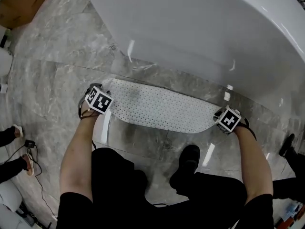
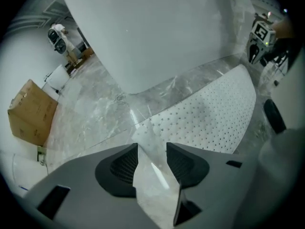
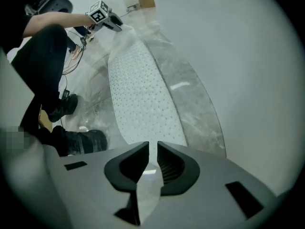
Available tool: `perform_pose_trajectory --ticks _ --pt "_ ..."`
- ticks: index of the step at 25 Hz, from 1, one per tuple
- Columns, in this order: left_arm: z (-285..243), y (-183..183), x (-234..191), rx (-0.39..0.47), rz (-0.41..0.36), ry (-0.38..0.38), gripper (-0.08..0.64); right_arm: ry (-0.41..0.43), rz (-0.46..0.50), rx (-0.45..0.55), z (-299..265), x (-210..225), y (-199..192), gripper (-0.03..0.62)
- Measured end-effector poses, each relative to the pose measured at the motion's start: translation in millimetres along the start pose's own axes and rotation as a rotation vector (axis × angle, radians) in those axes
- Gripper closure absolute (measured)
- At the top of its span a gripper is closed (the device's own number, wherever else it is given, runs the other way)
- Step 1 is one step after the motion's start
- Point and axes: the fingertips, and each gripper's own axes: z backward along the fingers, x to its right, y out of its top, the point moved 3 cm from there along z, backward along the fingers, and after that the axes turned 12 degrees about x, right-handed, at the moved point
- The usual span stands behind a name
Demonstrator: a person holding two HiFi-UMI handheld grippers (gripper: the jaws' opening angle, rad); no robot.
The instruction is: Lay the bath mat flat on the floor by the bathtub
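The bath mat is white, translucent and dotted with small holes. It lies stretched out on the grey marble floor along the foot of the white bathtub. My left gripper points down at the mat's left end. In the left gripper view its jaws stand apart with the mat's clear corner loose between them. My right gripper points straight down at the mat's right end. In the right gripper view its jaws are nearly together, pinching the mat's edge.
A cardboard box stands at the far left of the floor. The person's black shoe rests just in front of the mat. Another person's feet and a cable lie at the left, and a further shoe at the right.
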Motion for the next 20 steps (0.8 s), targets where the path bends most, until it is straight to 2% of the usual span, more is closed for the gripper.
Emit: perform_pose_trajectory --ticks 1,2,3,6,10,13,15,17,20 --pt "1.7 -3.1 -0.4 -0.006 -0.021 0.007 0.359 0.004 0.019 0.03 -8.6 -0.2 13.3 0.523" --pt "4.2 -4.9 -1.4 -0.006 -0.036 0.013 0.355 0.009 0.023 0.061 -16.8 -0.3 26.6 0.444" --pt "7.0 -4.6 -2.8 0.001 -0.044 0.018 0.353 0.011 0.021 0.089 -24.0 0.8 40.0 0.405" --pt "12.0 7.4 2.2 0.046 -0.035 -0.003 0.353 -0.005 0.056 0.142 -42.1 12.1 77.2 0.359" --pt "14.1 41.4 44.3 0.104 -0.078 -0.134 0.35 0.028 0.124 0.144 -69.7 17.6 112.1 0.345" --pt "13.7 72.5 83.3 0.145 -0.139 -0.255 0.341 0.071 0.181 0.087 -92.1 13.3 115.5 0.344" --pt "11.4 90.6 102.4 0.168 -0.183 -0.306 0.339 0.082 0.232 0.048 -103.9 9.5 112.0 0.344" --pt "4.7 100.2 116.0 0.168 -0.203 -0.355 0.339 0.077 0.265 0.041 -111.9 6.9 111.3 0.345" --pt "-11.6 101.6 128.7 0.128 -0.241 -0.407 0.333 0.055 0.283 0.081 -113.9 5.5 111.5 0.358"
